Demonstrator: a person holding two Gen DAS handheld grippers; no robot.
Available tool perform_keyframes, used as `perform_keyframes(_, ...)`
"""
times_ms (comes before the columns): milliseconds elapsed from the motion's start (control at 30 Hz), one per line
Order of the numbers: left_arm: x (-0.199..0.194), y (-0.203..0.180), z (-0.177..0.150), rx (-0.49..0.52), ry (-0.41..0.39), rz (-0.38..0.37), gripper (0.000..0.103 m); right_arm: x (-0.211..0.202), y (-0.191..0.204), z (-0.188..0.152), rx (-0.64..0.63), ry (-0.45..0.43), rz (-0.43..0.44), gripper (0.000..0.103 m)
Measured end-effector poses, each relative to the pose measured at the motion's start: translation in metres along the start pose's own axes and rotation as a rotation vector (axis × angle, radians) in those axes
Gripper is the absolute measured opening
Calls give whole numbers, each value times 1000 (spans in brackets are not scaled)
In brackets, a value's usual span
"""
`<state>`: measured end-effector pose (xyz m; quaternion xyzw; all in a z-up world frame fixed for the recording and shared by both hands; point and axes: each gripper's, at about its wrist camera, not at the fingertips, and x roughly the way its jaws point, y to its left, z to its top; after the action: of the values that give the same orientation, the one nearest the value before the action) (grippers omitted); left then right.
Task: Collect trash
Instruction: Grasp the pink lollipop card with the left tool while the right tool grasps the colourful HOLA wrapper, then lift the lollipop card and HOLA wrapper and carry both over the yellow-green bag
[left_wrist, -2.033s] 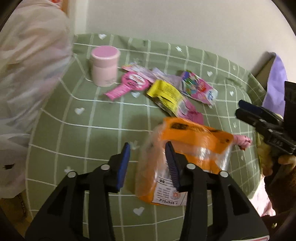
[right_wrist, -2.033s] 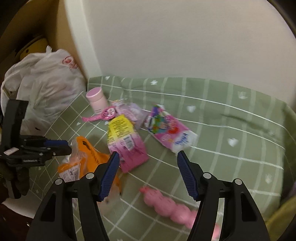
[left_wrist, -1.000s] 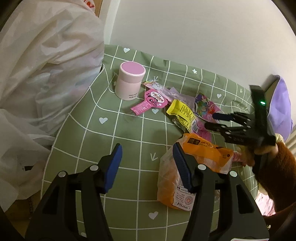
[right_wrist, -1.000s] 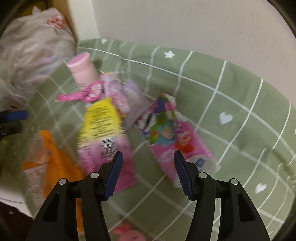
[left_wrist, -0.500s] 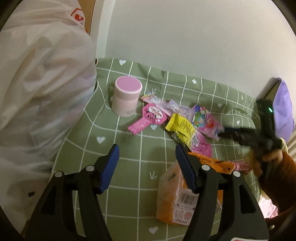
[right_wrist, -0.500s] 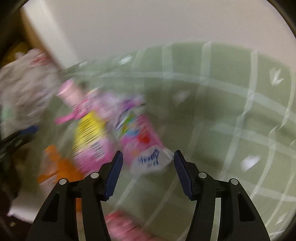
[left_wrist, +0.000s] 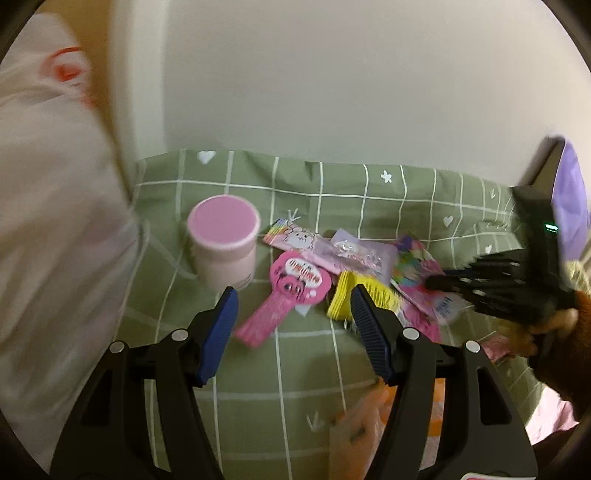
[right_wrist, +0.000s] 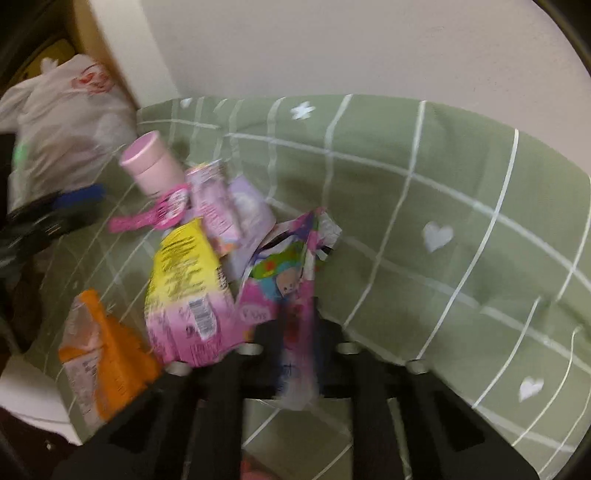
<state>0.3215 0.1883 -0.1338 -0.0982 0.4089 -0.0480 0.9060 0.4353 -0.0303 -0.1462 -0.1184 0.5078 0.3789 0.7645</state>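
Trash lies on a green checked cloth (left_wrist: 258, 373). My right gripper (right_wrist: 300, 326) is shut on a colourful pink wrapper (right_wrist: 280, 275), its torn end pointing away; the left wrist view shows the same gripper (left_wrist: 441, 282) and wrapper (left_wrist: 413, 271). My left gripper (left_wrist: 293, 306) stands open just above a pink paddle-shaped wrapper (left_wrist: 295, 284), not touching it. Beside that lie a yellow-and-pink packet (right_wrist: 184, 269), lilac wrappers (left_wrist: 351, 251) and an orange bag (right_wrist: 101, 354), partly hidden behind my left fingers in the left wrist view.
A pink lidded cup (left_wrist: 222, 240) stands left of the pile. A white plastic bag (left_wrist: 48, 229) bulges at the cloth's left edge. A plain wall runs behind. A purple object (left_wrist: 572, 192) sits far right. Bare cloth (right_wrist: 443, 221) spreads right of the pile.
My right gripper's jaws have shut on the colourful pink wrapper. My left gripper has moved forward from the orange bag toward the paddle wrapper and cup, still open.
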Motion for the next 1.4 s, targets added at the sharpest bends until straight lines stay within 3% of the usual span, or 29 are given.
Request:
perform_keyframes(267, 58, 0, 6, 37, 130, -7, 60, -65, -4, -46, 100, -89, -33, 5)
perform_keyframes(367, 58, -4, 0, 9, 173, -77, 60, -79, -10, -59, 152, -105, -51, 5)
perform_keyframes(467, 48, -16, -8, 47, 171, -128, 60, -94, -19, -73, 212, -125, -61, 5)
perform_keyframes(700, 66, -9, 7, 0, 187, -18, 59, -103, -9, -80, 240, -137, -81, 5)
perform_keyframes(800, 74, -13, 15, 26, 202, 20, 48, -107, -1, -85, 234, -133, -103, 4)
perform_keyframes(867, 73, -16, 19, 32, 204, 1, 47, -111, 2, -89, 237, -139, -113, 5)
perform_keyframes(1000, 52, -26, 28, 43, 155, -22, 47, -132, 12, -98, 241, -173, -147, 5)
perform_keyframes(1200, -10, -61, 46, 91, -4, -82, 47, -163, 22, -102, 261, -241, -193, 5)
perform_keyframes(1400, -65, -124, 77, 164, -159, -220, 47, -210, 31, -109, 274, -332, -267, 5)
